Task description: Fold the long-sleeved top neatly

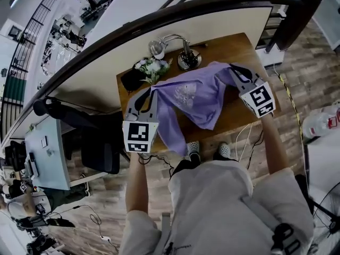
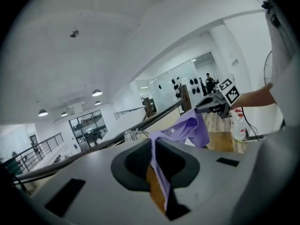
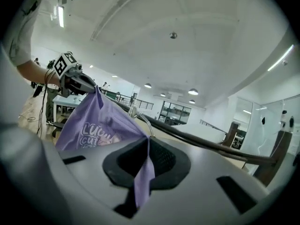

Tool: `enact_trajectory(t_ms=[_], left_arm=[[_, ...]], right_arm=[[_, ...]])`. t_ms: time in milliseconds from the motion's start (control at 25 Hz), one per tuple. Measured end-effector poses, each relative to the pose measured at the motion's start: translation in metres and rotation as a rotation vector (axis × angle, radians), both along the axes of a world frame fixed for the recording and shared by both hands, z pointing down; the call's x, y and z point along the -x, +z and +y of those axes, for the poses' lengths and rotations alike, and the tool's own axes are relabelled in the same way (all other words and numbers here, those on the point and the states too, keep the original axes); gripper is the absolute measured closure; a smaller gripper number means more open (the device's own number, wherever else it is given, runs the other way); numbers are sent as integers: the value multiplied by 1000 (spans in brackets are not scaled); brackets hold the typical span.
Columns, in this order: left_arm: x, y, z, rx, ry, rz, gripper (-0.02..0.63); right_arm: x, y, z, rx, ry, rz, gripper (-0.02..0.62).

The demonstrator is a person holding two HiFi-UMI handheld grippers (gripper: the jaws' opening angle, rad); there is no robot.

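Note:
A lilac long-sleeved top (image 1: 194, 100) with a pale print hangs in the air above the wooden table (image 1: 240, 47), stretched between both grippers. My left gripper (image 1: 151, 92) is shut on the top's left upper edge; in the left gripper view a strip of the lilac top (image 2: 161, 172) runs between the closed jaws. My right gripper (image 1: 232, 71) is shut on the other upper edge, and in the right gripper view the top's cloth (image 3: 143, 172) hangs out of the jaws. One sleeve (image 1: 172, 132) dangles past the table's near edge. The other gripper (image 2: 213, 104) (image 3: 77, 81) shows in each gripper view.
At the table's far edge stand a bunch of white flowers (image 1: 151, 68), a black object (image 1: 130, 80) and a metal desk lamp (image 1: 183, 54). A dark curved railing (image 1: 159, 20) runs behind the table. The person's shoes (image 1: 194, 149) are on the wooden floor below, cables beside them.

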State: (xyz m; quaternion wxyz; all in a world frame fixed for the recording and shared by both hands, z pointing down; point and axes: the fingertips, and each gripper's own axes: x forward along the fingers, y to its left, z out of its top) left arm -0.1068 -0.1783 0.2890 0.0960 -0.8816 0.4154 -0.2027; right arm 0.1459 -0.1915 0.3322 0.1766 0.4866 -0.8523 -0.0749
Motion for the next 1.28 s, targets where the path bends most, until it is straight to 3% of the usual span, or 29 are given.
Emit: enact_trajectory(t_ms=[360,720,960,1120,1280], left_arm=[[-20,-89,34,-178,69,-43,566],[-36,-115,97,-214,84,-93,566],[-52,-132,163,-276,91,-209,566],[-58,-167,198,-349,63,-234,565],[-63,-183,185,-443,81,-257,565]], right_arm=[[-21,-105,60,-182,-70,20,572],[-34,-133,114,-235,-160,-2,572],[-51,-147,173,-223,-236,5,572],[-62,-173,208,-235,-263,74,572],[-58,-187,216,-282,-315,206,572]])
